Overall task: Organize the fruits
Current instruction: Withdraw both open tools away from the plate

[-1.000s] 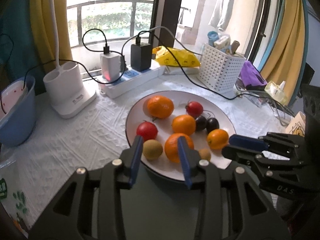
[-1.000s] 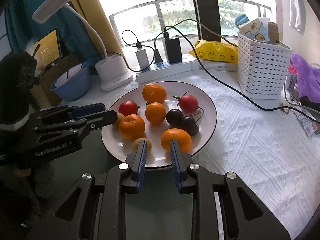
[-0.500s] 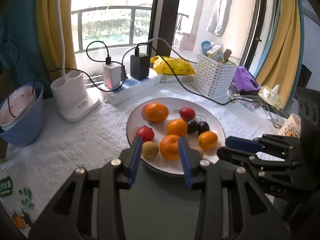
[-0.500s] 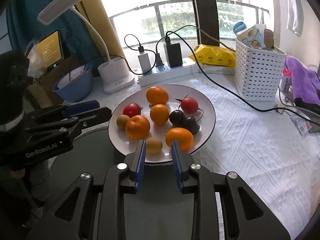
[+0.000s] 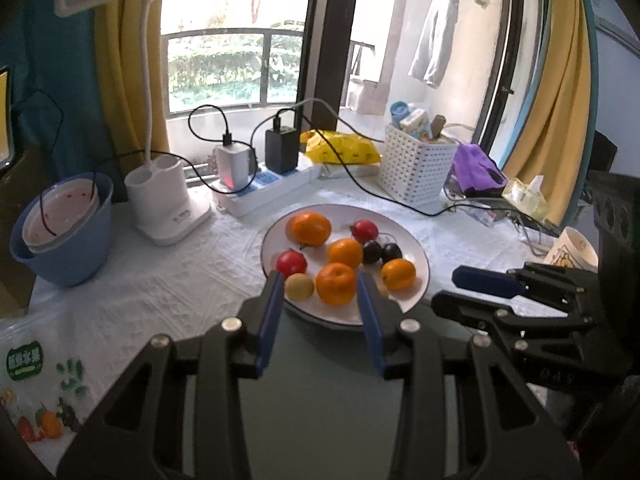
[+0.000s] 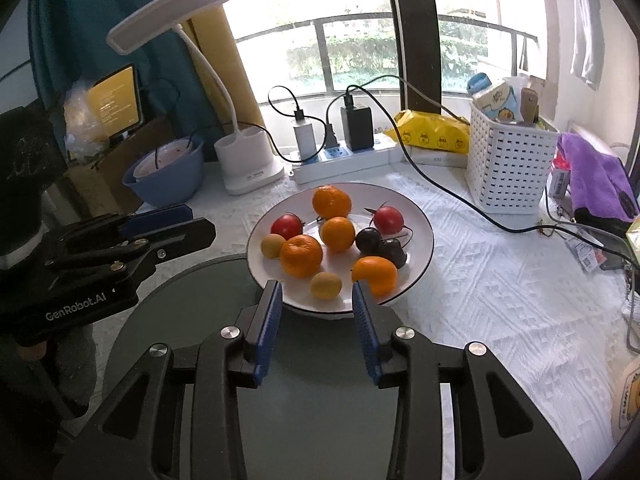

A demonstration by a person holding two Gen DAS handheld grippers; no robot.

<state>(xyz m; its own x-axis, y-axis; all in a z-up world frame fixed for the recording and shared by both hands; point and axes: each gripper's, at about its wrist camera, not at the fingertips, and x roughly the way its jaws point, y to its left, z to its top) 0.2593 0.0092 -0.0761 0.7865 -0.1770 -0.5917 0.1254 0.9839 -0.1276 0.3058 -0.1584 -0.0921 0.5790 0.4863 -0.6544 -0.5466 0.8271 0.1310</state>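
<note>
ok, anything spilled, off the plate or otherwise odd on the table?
Nothing spilled; all the fruit sits on the white plate. One oddity: a black charger cable trails across the tablecloth between the plate and the white basket, close to the plate's far rim.

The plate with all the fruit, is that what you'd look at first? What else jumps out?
Yes, the white plate in the middle of the table grabs the eye, heaped with oranges, red fruits and dark plums. Behind it a white desk lamp bends over from the left, and a white basket stands at the right.
</note>
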